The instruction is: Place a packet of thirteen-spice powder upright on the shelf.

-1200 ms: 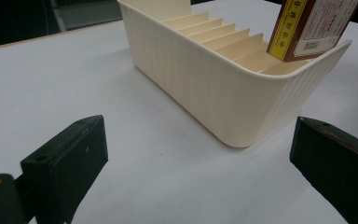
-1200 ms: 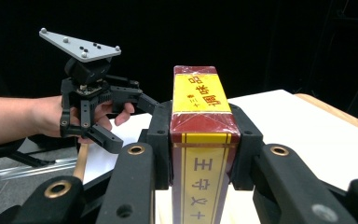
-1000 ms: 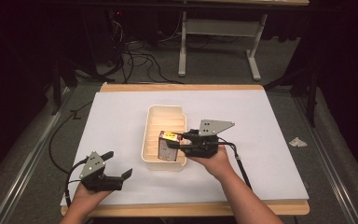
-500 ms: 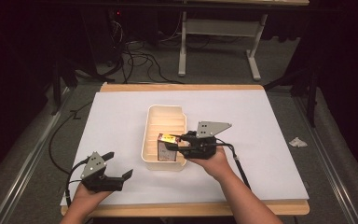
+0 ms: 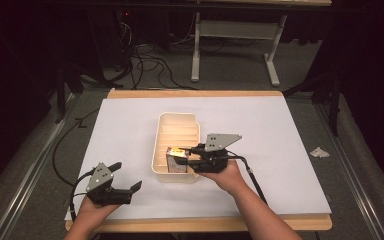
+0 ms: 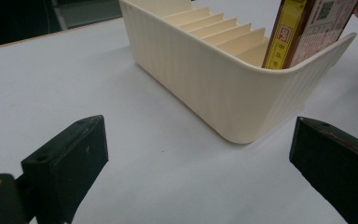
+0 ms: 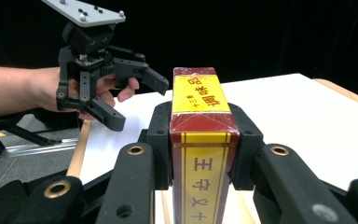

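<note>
Barely anything shifts compared with a second earlier: both hands sit where they were, and the red-and-yellow cardboard box (image 5: 176, 159) with printed characters is still upright in the near end of the cream ribbed plastic organiser tray (image 5: 161, 145)

So I'd say the job is mostly there. That box is down inside the tray's nearest slot, leaning close to the near wall, but the right gripper (image 5: 186, 151) is still clenched on it, black jaws pressed flat against both narrow sides in the right gripper view (image 7: 199, 154). What's left, I reckon, is letting go and pulling back. The other slots look vacant

Meanwhile the left gripper (image 5: 131, 178) rests near the table's front-left corner with its jaws spread wide, nothing between them

Materials: the tray is thin moulded plastic with fine vertical ribbing and rounded corners, slim dividers inside. Glossy wrap on the box, sharp edges. White paper sheet (image 5: 290, 150) covers the wooden tabletop (image 5: 195, 93), matte and smooth
</note>
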Tool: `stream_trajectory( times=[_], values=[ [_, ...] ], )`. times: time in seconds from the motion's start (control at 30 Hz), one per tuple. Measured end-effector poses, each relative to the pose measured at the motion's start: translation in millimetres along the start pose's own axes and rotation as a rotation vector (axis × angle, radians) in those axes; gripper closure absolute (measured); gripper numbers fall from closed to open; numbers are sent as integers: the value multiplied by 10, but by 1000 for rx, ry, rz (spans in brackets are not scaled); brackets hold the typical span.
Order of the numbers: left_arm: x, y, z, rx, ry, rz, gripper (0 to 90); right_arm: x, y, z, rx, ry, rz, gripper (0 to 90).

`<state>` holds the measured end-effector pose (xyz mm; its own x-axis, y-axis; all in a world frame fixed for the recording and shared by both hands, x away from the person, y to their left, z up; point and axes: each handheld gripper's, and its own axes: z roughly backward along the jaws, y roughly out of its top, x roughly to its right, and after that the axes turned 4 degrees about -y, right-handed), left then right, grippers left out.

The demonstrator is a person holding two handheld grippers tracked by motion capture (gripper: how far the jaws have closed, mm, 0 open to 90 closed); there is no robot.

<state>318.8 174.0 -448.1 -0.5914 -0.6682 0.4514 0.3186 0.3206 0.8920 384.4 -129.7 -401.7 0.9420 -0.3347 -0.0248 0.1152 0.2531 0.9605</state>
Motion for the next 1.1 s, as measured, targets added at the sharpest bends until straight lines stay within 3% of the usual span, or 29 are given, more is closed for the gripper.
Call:
stream_trajectory(
  times=[0.7,1.1],
  values=[
    [-1,0,0,-4,0,-3,49,-43,-174,-189,-83,-1,44,679],
    [3,-2,0,-6,-1,-5,50,-58,-228,-197,-97,-4,22,668]
  ],
)
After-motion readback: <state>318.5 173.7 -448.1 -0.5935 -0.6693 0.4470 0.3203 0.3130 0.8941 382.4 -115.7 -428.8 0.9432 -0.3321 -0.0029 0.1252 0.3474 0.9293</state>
